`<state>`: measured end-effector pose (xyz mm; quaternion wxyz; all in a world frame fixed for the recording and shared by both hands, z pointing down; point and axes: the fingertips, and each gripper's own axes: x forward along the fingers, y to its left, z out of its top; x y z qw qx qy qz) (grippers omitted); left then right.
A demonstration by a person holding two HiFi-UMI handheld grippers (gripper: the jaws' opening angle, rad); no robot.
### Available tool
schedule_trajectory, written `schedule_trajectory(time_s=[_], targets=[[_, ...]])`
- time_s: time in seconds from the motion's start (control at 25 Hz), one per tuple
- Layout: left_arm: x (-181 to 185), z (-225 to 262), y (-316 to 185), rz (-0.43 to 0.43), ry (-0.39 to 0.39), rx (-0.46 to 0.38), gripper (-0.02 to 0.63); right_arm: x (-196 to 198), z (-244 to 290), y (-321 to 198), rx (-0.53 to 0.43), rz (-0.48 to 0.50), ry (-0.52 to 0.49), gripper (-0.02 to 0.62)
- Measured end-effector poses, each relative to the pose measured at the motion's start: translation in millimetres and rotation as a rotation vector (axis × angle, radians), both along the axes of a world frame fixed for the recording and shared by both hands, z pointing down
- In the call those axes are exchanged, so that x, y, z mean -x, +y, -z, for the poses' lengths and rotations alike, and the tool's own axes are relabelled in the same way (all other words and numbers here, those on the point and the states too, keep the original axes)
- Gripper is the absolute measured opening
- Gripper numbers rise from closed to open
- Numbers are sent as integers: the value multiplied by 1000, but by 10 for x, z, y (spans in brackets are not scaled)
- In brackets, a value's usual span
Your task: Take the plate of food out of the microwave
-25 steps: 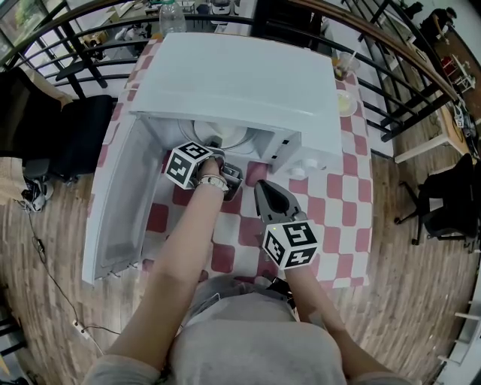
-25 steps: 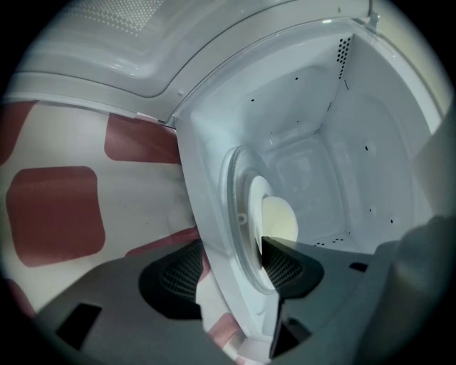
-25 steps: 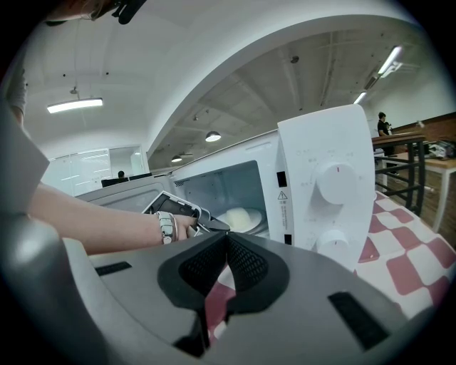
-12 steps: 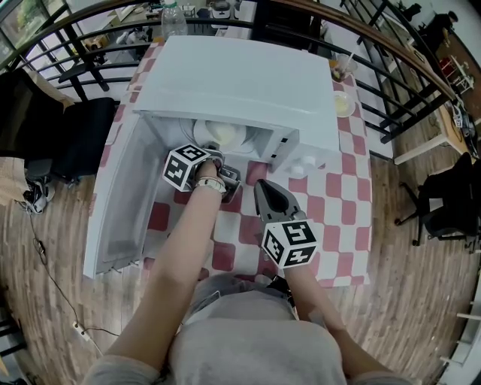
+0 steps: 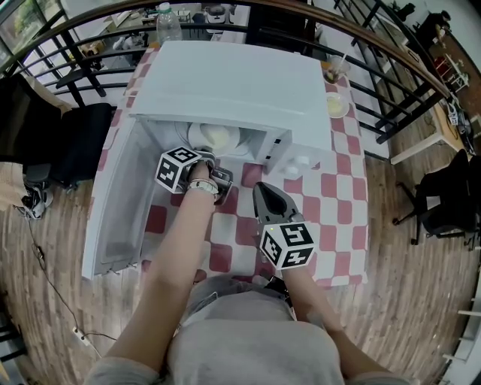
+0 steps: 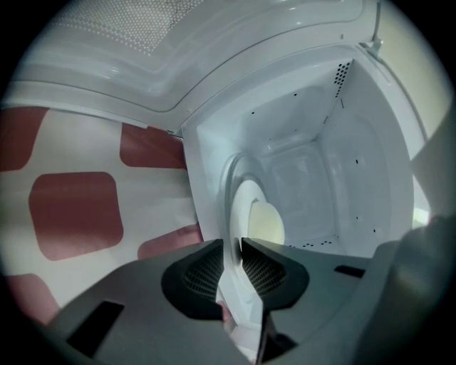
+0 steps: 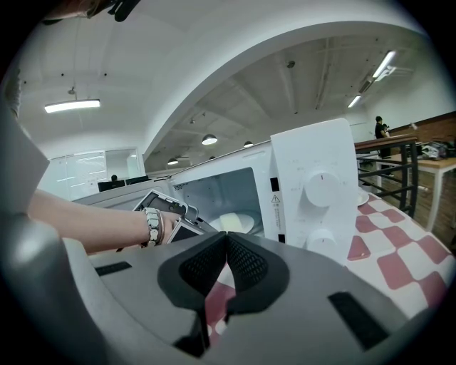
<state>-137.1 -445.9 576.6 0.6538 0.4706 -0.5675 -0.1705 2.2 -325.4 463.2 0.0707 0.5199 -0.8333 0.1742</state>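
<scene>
The white microwave (image 5: 233, 83) stands on the checked table with its door (image 5: 113, 210) swung open to the left. Inside lies a white plate (image 5: 214, 137) with pale yellow food (image 6: 267, 224) on it. My left gripper (image 5: 216, 159) reaches into the oven's mouth. Its jaws have just been closing, and in the left gripper view (image 6: 234, 246) the plate's near rim (image 6: 239, 214) is pinched between the pads. My right gripper (image 5: 260, 189) hovers over the table in front of the microwave's control panel. It is shut (image 7: 226, 239) with nothing between its pads.
The microwave's two knobs (image 7: 322, 187) face my right gripper. A small plate (image 5: 337, 104) and a cup (image 5: 329, 71) stand at the table's far right, a bottle (image 5: 167, 19) at the far left. A black railing rings the table.
Both hands stay where they were, the left at the oven's mouth. The head view has slid a little, nothing else visibly differs.
</scene>
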Motion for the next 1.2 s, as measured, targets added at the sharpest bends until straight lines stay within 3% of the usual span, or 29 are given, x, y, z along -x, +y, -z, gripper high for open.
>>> schedule_trajectory(time_s=[0.16,0.36,0.68,1.2], targets=[[13,48,-7,-23,-39,-13,52,-9,-12,7,5,-6,-3,26],[16,70,5,-18,-18,-24,47,-16,-21,8,9,-8,-9,26],[30,260,-62,32,50,-211,14,26,-22,15,9,-2,-15,26],[38,260,-18,44,72,-293,14,19,46,-22,-16,3,-5,26]])
